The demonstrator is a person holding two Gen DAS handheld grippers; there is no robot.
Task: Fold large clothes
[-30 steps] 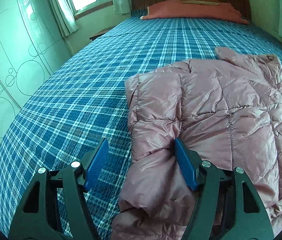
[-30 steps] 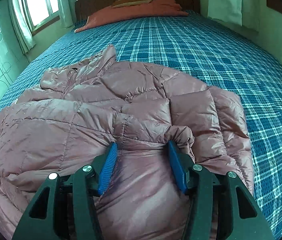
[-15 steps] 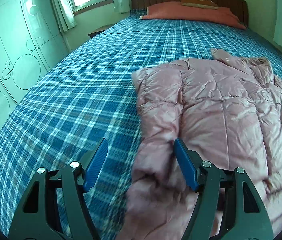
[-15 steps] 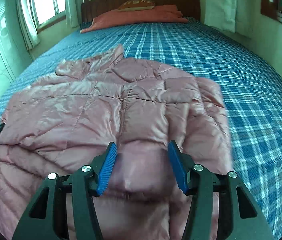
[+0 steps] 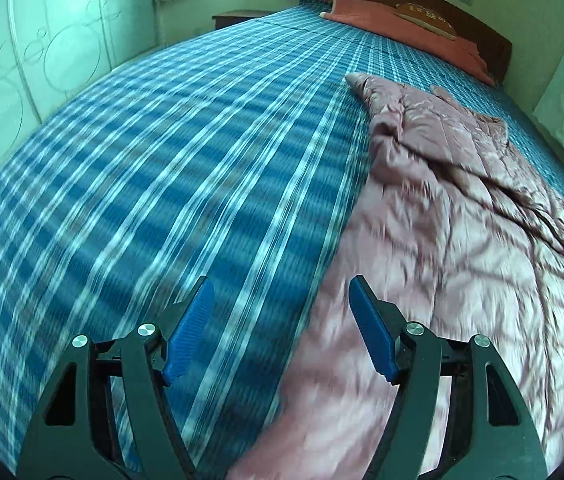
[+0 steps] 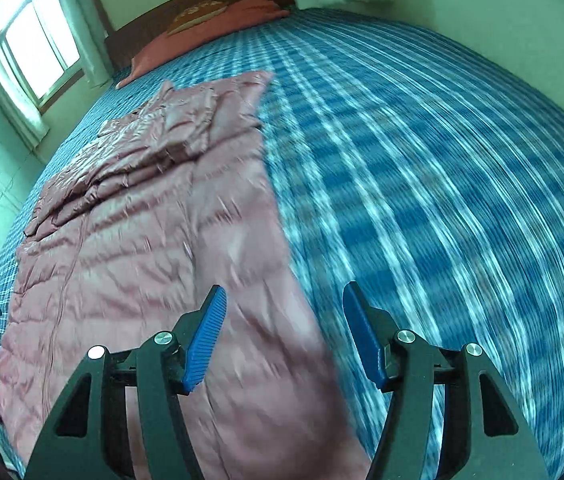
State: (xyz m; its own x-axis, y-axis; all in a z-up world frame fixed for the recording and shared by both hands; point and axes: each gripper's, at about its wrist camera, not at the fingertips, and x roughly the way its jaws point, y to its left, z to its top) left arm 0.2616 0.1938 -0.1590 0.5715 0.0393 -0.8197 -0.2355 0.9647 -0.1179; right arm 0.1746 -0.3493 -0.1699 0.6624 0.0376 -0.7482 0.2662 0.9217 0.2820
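We're between folds: pink down jacket (image 5: 454,216) lies flat on the plaid bedspread (image 5: 153,184). Left gripper (image 5: 281,322) open, empty; right gripper (image 6: 284,332) opening, nothing gripped. Next, prob. each needs a fresh edge to grab.

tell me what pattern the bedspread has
Blue and white plaid bedspread, clearest in the left wrist view.

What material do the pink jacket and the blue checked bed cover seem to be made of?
Pink jacket: probably a thin synthetic shell, nylon or polyester, with a satin gloss; light glints on its creases, and stitched channels puff as if padded. The filling cannot be told.

Blue checked bed cover: looks like woven cotton or a cotton blend, matte, with no shine and a plaid that appears woven in; motion blur hides the weave.
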